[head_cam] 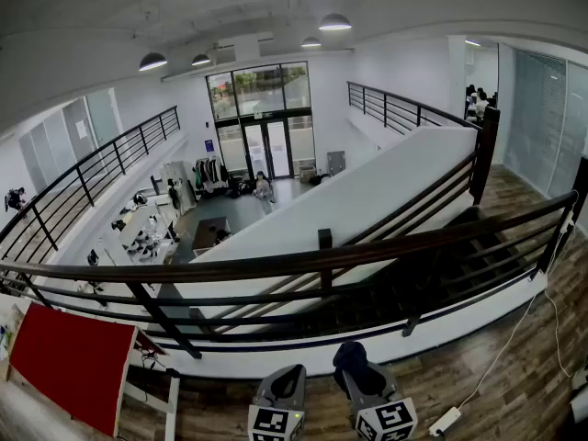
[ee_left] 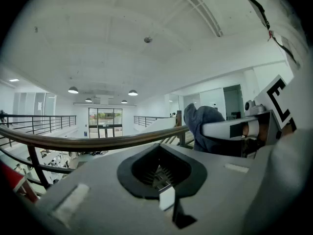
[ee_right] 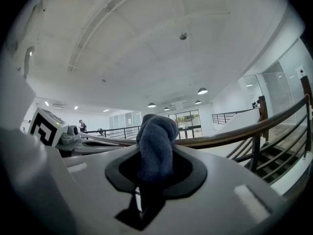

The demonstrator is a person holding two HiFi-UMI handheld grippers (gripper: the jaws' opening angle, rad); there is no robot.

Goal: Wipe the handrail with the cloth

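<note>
Upstairs on a wood-plank floor (head_cam: 514, 375), behind a dark curved handrail (head_cam: 322, 257) over a white hall with glass doors (head_cam: 262, 145). Far left: red panel (head_cam: 69, 366). Left gripper (head_cam: 283, 386) low, short of the rail, jaws closed together, nothing between. Right gripper (head_cam: 369, 391) just beside it, clenched on a dark blue cloth (head_cam: 354, 360) bunched above the jaws, clear of the rail. Only the head view shows the power strip (head_cam: 446, 421) at right; only the left gripper view shows the cloth side-on.
</note>
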